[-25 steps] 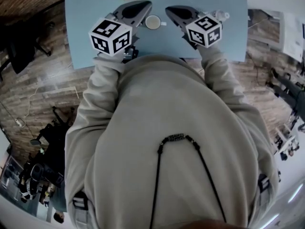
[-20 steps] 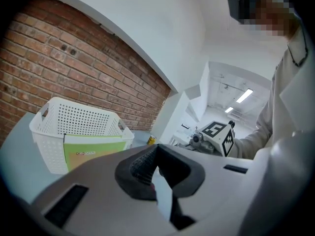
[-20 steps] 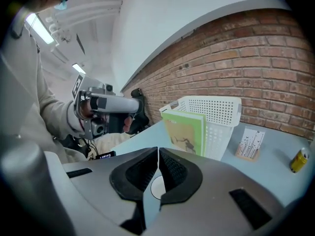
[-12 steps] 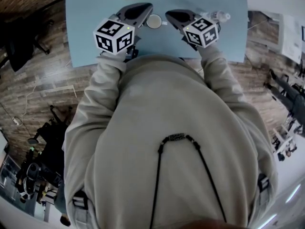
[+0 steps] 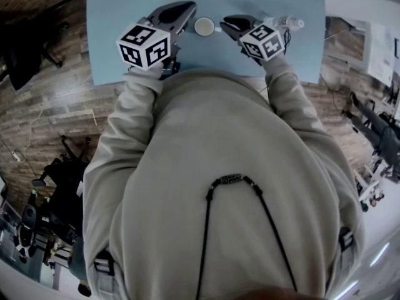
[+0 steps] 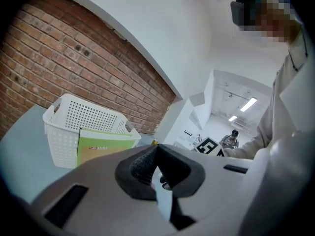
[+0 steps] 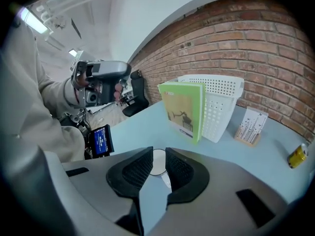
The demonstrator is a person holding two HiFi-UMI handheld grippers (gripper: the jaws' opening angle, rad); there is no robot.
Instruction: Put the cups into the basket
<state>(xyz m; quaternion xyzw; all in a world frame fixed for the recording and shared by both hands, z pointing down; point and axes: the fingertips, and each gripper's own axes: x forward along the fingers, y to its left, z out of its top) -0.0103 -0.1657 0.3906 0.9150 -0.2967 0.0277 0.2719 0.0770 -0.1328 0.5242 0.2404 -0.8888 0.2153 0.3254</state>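
A white cup (image 5: 204, 26) stands on the light blue table (image 5: 119, 17) between my two grippers. Through the narrow gap of the right gripper (image 7: 158, 154) the cup (image 7: 157, 162) shows just ahead. The jaws are opening and hold nothing. In the head view the right gripper (image 5: 226, 21) is just right of the cup. The left gripper (image 5: 186, 6) is just left of the cup; in its own view the left gripper (image 6: 156, 149) has its pads meeting at the tips. A white perforated basket (image 6: 86, 127) stands further back on the table, also visible as the basket (image 7: 216, 102) in the right gripper view.
A green box (image 7: 184, 109) leans against the front of the basket, also seen as the green box (image 6: 106, 144). A plastic bottle (image 5: 284, 22) lies right of the right gripper. A card holder (image 7: 251, 127) and a yellow can (image 7: 298, 156) sit at the right. A brick wall backs the table.
The right gripper has shifted slightly beside the cup and turned a little. The left gripper has stayed about where it was. The cup has not moved.
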